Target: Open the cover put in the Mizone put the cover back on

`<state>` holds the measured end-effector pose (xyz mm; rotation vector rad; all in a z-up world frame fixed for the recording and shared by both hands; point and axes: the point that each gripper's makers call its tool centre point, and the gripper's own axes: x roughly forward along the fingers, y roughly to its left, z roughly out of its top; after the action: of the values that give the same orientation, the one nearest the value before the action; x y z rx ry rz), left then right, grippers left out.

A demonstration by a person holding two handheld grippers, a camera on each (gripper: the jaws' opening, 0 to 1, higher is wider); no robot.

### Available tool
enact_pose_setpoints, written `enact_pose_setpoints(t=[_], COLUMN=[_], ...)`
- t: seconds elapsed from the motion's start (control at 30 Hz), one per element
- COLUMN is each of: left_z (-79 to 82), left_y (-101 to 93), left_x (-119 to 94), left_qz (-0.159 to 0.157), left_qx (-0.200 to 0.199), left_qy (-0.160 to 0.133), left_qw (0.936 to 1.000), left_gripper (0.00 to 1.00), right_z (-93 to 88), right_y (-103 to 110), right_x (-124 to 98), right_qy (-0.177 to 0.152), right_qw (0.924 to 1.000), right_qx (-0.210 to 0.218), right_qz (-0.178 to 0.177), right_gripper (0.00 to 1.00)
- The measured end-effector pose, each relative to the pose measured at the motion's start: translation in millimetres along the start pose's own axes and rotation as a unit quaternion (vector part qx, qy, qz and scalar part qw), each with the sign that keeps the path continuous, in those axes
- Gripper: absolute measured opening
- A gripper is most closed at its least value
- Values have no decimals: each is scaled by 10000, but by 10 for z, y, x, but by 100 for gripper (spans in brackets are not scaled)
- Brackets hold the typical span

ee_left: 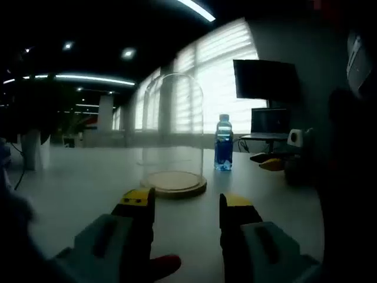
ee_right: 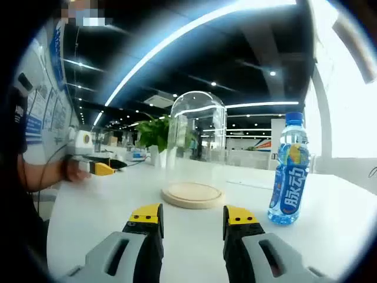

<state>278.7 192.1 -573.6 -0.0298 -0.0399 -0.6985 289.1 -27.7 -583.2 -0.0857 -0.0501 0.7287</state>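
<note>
So far nothing of the job looks done: the Mizone bottle (ee_right: 288, 171) stands upright on the white table (ee_right: 106, 206), outside the cover and just beside it, cap on. It is a clear plastic bottle with a blue cap and a blue label with white characters and an orange patch, and it seems full of a pale liquid. From the left gripper view the same bottle (ee_left: 223, 142) sits beyond the cover, toward the far edge of the table by the windows.

The glass cover (ee_right: 197, 144), a tall clear dome, rests on its round wooden base (ee_right: 192, 194) near the middle of the table, with nothing under it. So lifting the dome, setting the bottle on the base and replacing the dome are, by my reckoning, all left to do.

Both tools hang short of the dome. The right gripper (ee_right: 193, 219) has its yellow-tipped jaws apart and empty, and the left gripper (ee_left: 185, 205) is likewise spread with nothing between.

A potted plant (ee_right: 154, 137) stands at the far edge behind the dome, and a monitor (ee_left: 265, 79) at the window side.
</note>
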Motion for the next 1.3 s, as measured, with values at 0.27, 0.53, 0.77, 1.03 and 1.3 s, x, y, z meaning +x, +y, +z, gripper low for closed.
enact_pose_setpoints(t=[0.27,0.53,0.77,1.03,1.3], left_z=[6,-18,-5,-33,-27], left_y=[2,-17,-45,-49,-47], left_x=[-2,3,1,9,7], left_qz=[2,-33,-104,-107,-103], left_qx=[22,87,35,80,59], left_qy=[-13,52,15,96,83], left_qw=[10000,9999,9999,9999,9999], left_gripper=[37,37,36,35,35], right_z=[2,-18,-20,-10,-4], right_y=[-39,-37,-32,-15,-5], right_x=[-9,-2,5,6,7], right_qy=[-15,29,53,57,66], right_qw=[9999,9999,9999,9999,9999], right_qx=[90,70,104,107,115], right_qz=[-71,-70,-72,-62,-55], right_gripper=[33,33,33,33,33])
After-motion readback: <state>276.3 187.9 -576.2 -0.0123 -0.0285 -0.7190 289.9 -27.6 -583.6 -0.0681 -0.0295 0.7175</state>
